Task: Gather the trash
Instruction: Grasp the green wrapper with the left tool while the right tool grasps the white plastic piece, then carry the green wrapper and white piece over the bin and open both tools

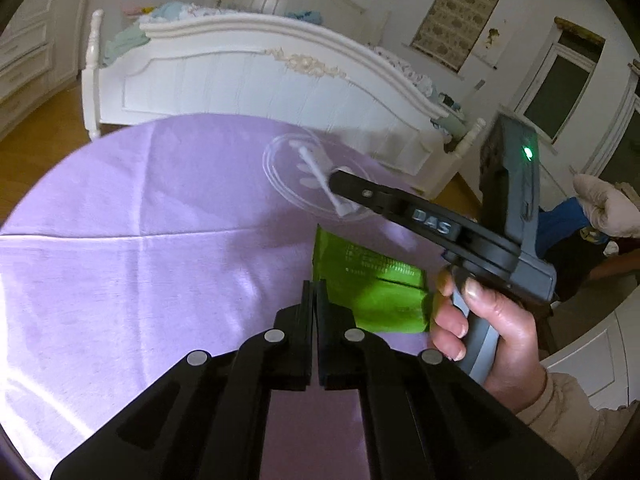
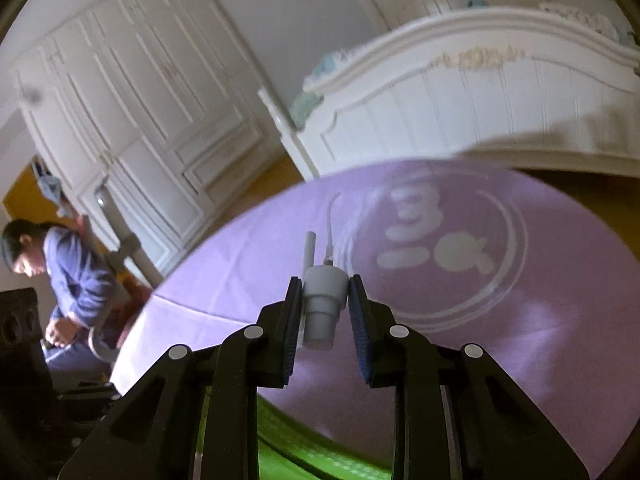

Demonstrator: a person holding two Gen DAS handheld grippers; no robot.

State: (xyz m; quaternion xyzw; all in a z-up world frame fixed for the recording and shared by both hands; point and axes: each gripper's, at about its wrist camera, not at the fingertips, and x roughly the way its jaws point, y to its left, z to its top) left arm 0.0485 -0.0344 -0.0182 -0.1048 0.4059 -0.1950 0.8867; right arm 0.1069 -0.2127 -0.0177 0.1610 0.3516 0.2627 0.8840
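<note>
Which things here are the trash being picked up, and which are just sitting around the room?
Part of the job:
- green wrapper, pinched by the left gripper
- small white plastic nozzle piece, held in the right gripper

Just lying about:
- purple tablecloth
- clear round plate with white cartoon print
- white bed
- white wardrobe

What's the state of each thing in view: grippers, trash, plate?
Left gripper: shut on the green wrapper's edge.
Green wrapper: pinched at one corner, crumpled, over the cloth.
Right gripper: shut on a white plastic piece.
White plastic piece: held between the pads.
Clear plate: flat on the cloth.
</note>
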